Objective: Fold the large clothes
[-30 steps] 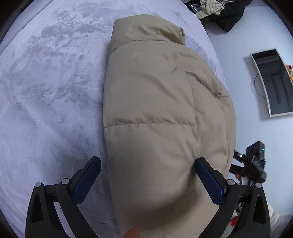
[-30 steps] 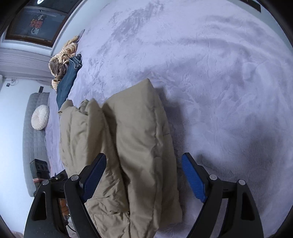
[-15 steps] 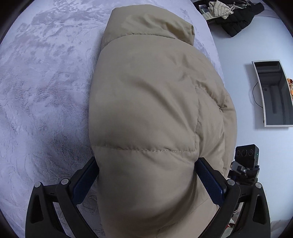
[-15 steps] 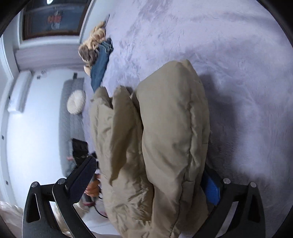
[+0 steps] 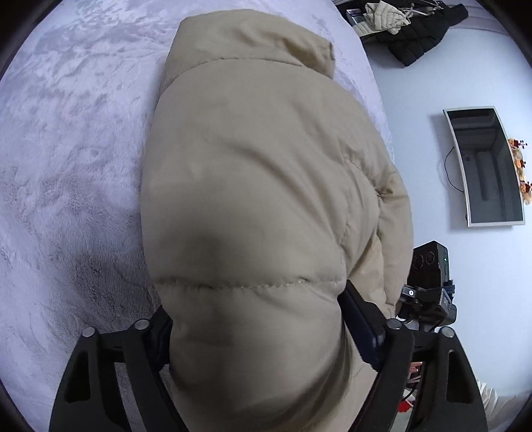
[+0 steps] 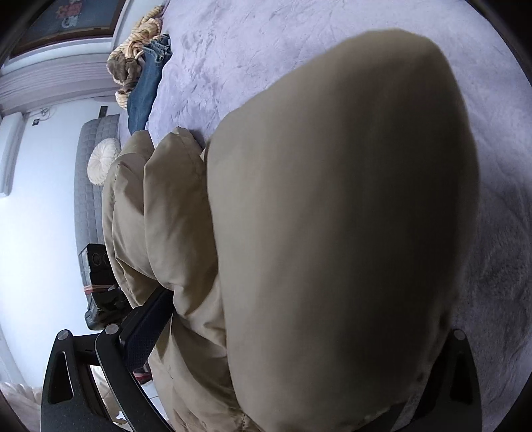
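Closing left claw pinches jacket; right claw apparently clamps too (pad hidden); jeans right-view only.

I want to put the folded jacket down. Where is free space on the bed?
The bed cover is bare left of the beige jacket and beyond it. Crowded: the far corner with jeans.
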Available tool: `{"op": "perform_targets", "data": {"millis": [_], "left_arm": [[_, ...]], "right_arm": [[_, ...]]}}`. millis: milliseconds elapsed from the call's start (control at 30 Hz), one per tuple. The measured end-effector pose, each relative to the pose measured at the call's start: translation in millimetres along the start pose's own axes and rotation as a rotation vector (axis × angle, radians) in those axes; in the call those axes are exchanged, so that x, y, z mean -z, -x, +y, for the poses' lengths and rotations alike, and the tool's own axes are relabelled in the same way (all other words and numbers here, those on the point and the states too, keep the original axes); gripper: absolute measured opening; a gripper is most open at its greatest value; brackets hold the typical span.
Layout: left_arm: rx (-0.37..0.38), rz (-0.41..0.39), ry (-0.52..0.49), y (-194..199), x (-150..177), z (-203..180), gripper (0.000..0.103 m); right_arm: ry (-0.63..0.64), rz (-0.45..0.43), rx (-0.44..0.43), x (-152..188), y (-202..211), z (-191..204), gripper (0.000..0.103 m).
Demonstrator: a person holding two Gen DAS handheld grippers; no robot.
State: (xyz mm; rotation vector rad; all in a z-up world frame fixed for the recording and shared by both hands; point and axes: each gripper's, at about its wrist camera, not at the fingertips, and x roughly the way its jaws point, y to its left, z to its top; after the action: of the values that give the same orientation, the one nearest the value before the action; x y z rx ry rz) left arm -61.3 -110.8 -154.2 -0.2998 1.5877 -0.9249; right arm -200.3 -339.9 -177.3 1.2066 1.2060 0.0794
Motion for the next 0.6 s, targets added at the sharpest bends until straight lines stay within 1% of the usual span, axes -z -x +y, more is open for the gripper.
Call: {"op": "perform_targets", "data": {"millis": [33, 67, 133, 200, 267, 367, 500, 600], "left_arm": [[0.013, 0.002, -0.009, 4, -2, -2, 0.074], [0.027, 0.005, -0.011, 9, -4, -2, 0.070], [0.044, 0.011, -0.028, 18, -10, -5, 0.068], [0.054, 0.003, -0.067, 34, -21, -10, 0.068], [0.063, -0.017, -0.091, 54, -32, -7, 0.068], [0.055, -0.074, -0.113, 93, -45, 1, 0.068], [-0.001, -0.157, -0.115, 138, -65, 25, 0.068], [-0.066, -0.221, -0.093, 161, -89, 52, 0.068]], "right_arm": [[-0.008, -0.016, 0.006, 3, 2, 4, 0.085], [-0.014, -0.034, 0.007, 6, 5, 10, 0.079], [-0.014, -0.065, 0.004, 12, 9, 25, 0.061], [0.014, -0.087, 0.003, 19, 11, 48, 0.052], [0.040, -0.101, -0.006, 22, 9, 71, 0.051], [0.074, -0.109, -0.032, 17, -9, 108, 0.051], [0.134, -0.095, -0.062, -10, -56, 162, 0.051], [0.161, -0.079, -0.086, -32, -98, 191, 0.051]]}}
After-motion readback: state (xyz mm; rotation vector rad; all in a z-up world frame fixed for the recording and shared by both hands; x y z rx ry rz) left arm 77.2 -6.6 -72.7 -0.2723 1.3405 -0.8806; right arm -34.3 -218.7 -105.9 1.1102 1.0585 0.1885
